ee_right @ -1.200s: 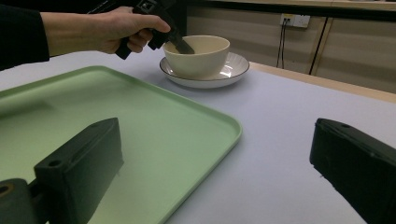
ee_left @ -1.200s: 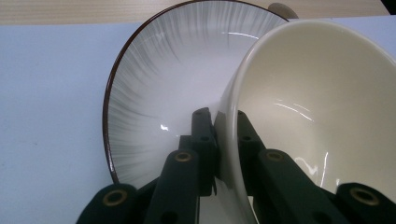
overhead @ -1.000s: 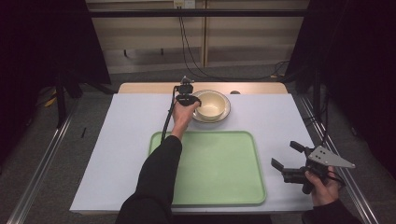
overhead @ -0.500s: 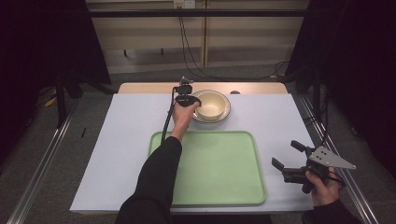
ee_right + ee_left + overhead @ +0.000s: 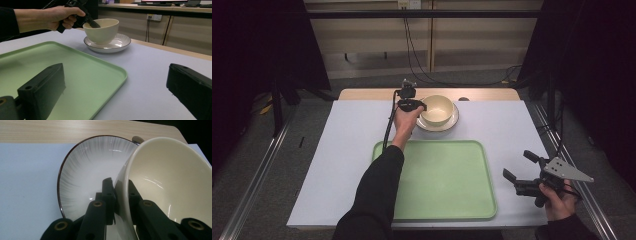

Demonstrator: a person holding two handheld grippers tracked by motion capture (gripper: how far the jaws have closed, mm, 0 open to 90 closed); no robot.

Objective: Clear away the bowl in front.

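Observation:
A cream bowl (image 5: 438,108) rests on a white plate with a dark rim (image 5: 451,124) at the far middle of the table. My left gripper (image 5: 421,107) is shut on the bowl's left rim, one jaw inside and one outside. In the left gripper view the bowl (image 5: 172,182) tilts over the plate (image 5: 87,172), its wall pinched between the jaws of my left gripper (image 5: 121,195). My right gripper (image 5: 518,167) stands open near the table's right front edge, with nothing between its jaws. The right gripper view shows the bowl (image 5: 101,30) on the plate (image 5: 117,45).
A light green tray (image 5: 447,180) lies empty at the front middle of the white table cover (image 5: 347,150). A wooden strip (image 5: 482,94) runs along the table's far edge. Cables hang behind the table.

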